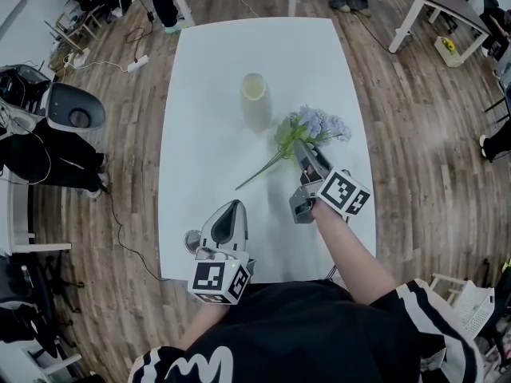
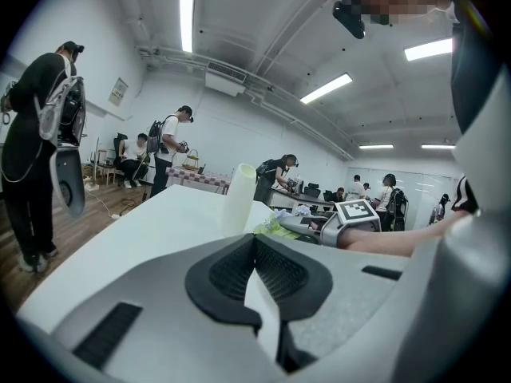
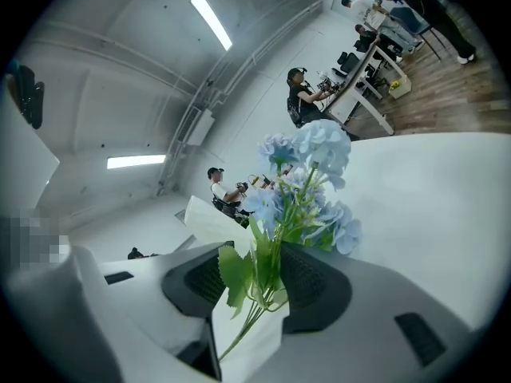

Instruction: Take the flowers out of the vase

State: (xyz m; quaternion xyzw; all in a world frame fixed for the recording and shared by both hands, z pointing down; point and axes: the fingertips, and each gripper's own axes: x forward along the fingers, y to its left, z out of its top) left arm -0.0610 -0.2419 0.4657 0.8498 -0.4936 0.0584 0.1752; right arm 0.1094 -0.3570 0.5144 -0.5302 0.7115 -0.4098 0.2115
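Your right gripper (image 3: 255,286) is keeping its jaws parted, and the stems and green leaves of the flowers (image 3: 307,182) are passing through the gap between them, but the pads are standing off on both sides and are not squeezing anything. From the head view, this right gripper (image 1: 306,152) is pointing away from you over the white table (image 1: 215,70), with its tips right at the base of the blue blooms. The flowers (image 1: 313,126) are lying on the table, out of the vase (image 1: 255,102), with the blooms to the right of it and the long thin stem running down toward the left. The vase is standing upright near the middle of the table, just beside the flowers, and in the right gripper view its pale rim (image 3: 209,223) is showing behind the left jaw. Your left gripper (image 2: 255,242) is holding its jaws together at the tips with nothing between them. It is resting near the table edge closest to you (image 1: 233,207), well apart from the flowers, and is pointing toward the vase (image 2: 238,198).
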